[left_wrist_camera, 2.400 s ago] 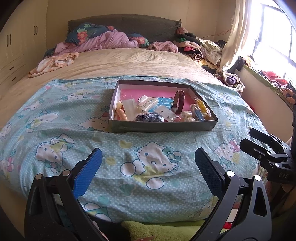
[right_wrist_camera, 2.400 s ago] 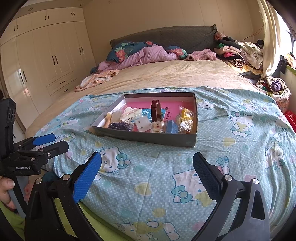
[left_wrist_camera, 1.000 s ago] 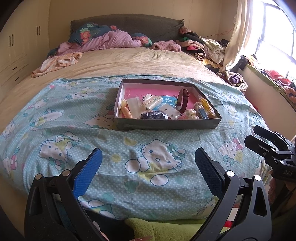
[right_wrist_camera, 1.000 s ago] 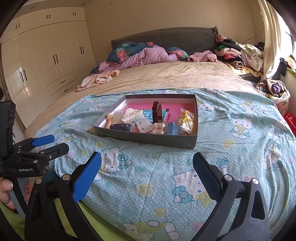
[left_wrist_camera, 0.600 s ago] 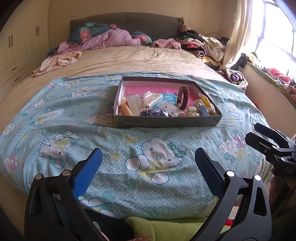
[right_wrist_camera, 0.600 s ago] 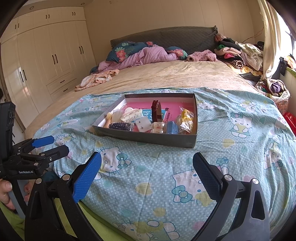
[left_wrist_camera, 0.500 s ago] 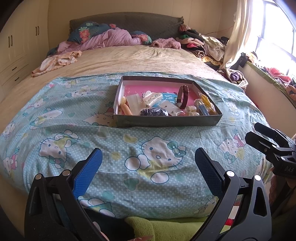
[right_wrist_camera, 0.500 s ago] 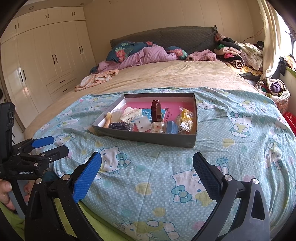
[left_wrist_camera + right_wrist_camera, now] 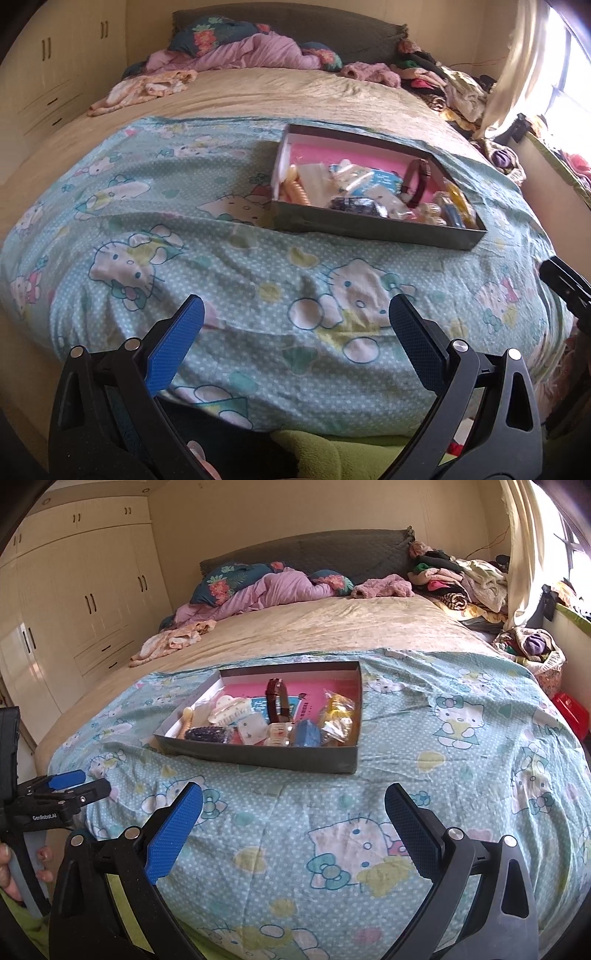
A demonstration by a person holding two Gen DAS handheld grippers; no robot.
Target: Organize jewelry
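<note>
A shallow grey box (image 9: 373, 226) with a pink inside lies on the Hello Kitty sheet (image 9: 229, 258); it also shows in the right wrist view (image 9: 266, 755). It holds a dark red bracelet (image 9: 277, 700), a white hair claw (image 9: 229, 709), a dark beaded piece (image 9: 207, 734), a blue item (image 9: 306, 734) and a yellow packet (image 9: 338, 716). My left gripper (image 9: 293, 332) is open and empty, well short of the box. My right gripper (image 9: 293, 812) is open and empty, also short of it.
Crumpled purple bedding and pillows (image 9: 266, 587) lie at the headboard. Piled clothes (image 9: 461, 579) sit at the far right by the curtain. Wardrobes (image 9: 66, 602) line the left wall. A red item (image 9: 570, 710) stands beside the bed.
The left wrist view has swung left and tilted, so the box now sits to the upper right in it. The right wrist view is nearly unchanged. Both grippers stay open.
</note>
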